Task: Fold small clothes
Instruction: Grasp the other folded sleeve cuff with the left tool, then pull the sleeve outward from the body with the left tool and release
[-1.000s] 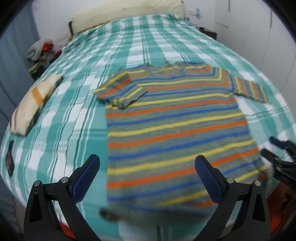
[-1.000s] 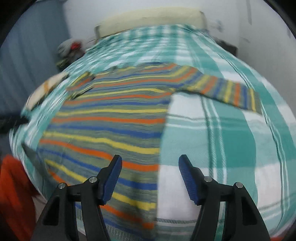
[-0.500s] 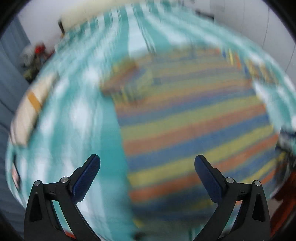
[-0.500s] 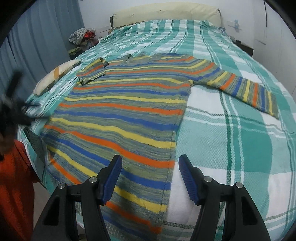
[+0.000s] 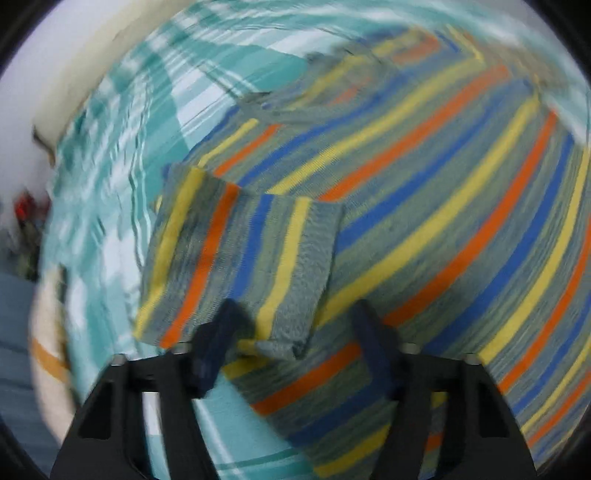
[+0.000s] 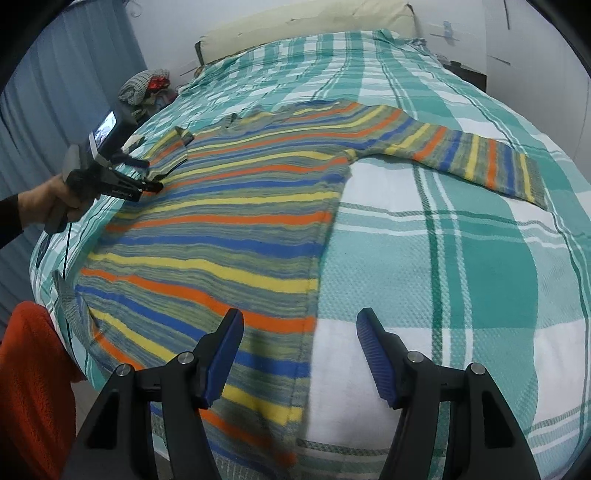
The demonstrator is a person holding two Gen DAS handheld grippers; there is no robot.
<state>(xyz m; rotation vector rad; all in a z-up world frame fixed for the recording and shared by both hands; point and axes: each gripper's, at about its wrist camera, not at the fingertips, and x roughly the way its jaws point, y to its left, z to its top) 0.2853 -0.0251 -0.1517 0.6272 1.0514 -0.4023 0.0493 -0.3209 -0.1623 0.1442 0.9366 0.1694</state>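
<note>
A small striped sweater point(image 6: 236, 225) in grey, orange, yellow and blue lies flat on the bed. One sleeve point(image 5: 236, 266) is folded in over the chest; the other sleeve point(image 6: 476, 158) stretches out to the right. My left gripper point(image 5: 295, 343) is open, with the folded sleeve's cuff between its fingers, low over the sweater; the view is blurred. It also shows in the right wrist view point(image 6: 147, 184), at the sweater's left edge. My right gripper point(image 6: 299, 354) is open and empty above the sweater's lower right hem.
A teal and white plaid bedspread point(image 6: 461, 277) covers the bed. A cream headboard point(image 6: 303, 26) is at the far end. A heap of clothes point(image 6: 144, 85) lies by the blue curtain point(image 6: 55, 92). Orange cloth point(image 6: 33, 387) is at lower left.
My left gripper has swung fast from the sweater's hem up to the folded left sleeve and has narrowed. My right gripper has stayed near the lower right hem.
</note>
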